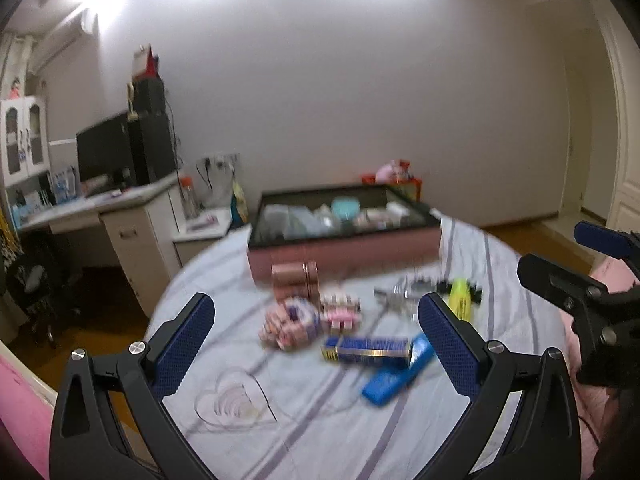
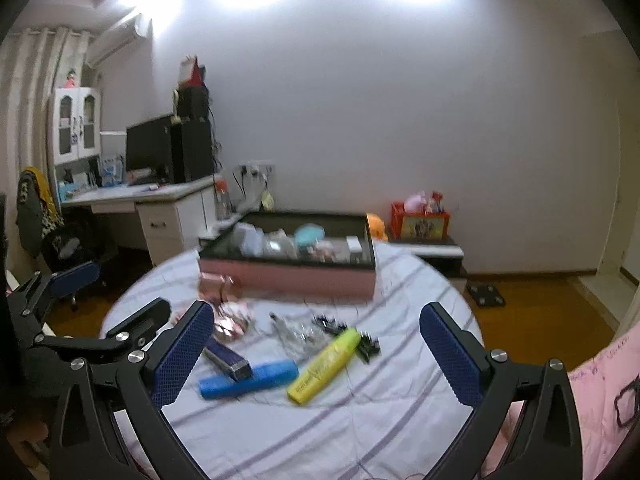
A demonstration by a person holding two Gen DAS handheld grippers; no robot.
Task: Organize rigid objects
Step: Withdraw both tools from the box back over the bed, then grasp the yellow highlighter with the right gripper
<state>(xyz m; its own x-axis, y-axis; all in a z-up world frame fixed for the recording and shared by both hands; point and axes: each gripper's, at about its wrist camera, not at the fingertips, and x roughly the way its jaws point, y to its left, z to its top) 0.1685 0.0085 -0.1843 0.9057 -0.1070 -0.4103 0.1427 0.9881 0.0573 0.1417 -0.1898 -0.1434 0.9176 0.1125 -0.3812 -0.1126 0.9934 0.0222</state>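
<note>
Small rigid things are lying scattered on a striped bed sheet (image 2: pixel 360 412), in front of a pink storage box (image 2: pixel 288 272) that is sitting farther back on the bed and is already holding several items. A yellow highlighter (image 2: pixel 324 364) is lying tilted, just beside a blue case (image 2: pixel 256 378); a dark blue box (image 2: pixel 228 358) is resting across the case's left part. Black clips (image 2: pixel 360 344) are lying touching the highlighter's far end, with a clear, shiny cluster (image 2: pixel 292 330) near them. Farther left, a rose-coloured tin (image 1: pixel 296 280) is standing just in front of the storage box, with pink clips (image 1: pixel 340 312) and a pink-and-purple bundle (image 1: pixel 290 322) near it. A clear heart-shaped piece (image 1: pixel 234 398) is lying apart, nearer the camera.

The left hand-held gripper (image 1: pixel 316 336) is hovering above the sheet with its jaws spread wide, holding nothing. The right hand-held gripper (image 2: pixel 316 344) is likewise gaping wide and empty, over the highlighter. A desk (image 2: pixel 136 196) with a monitor (image 2: pixel 150 144) is standing against the wall behind.
</note>
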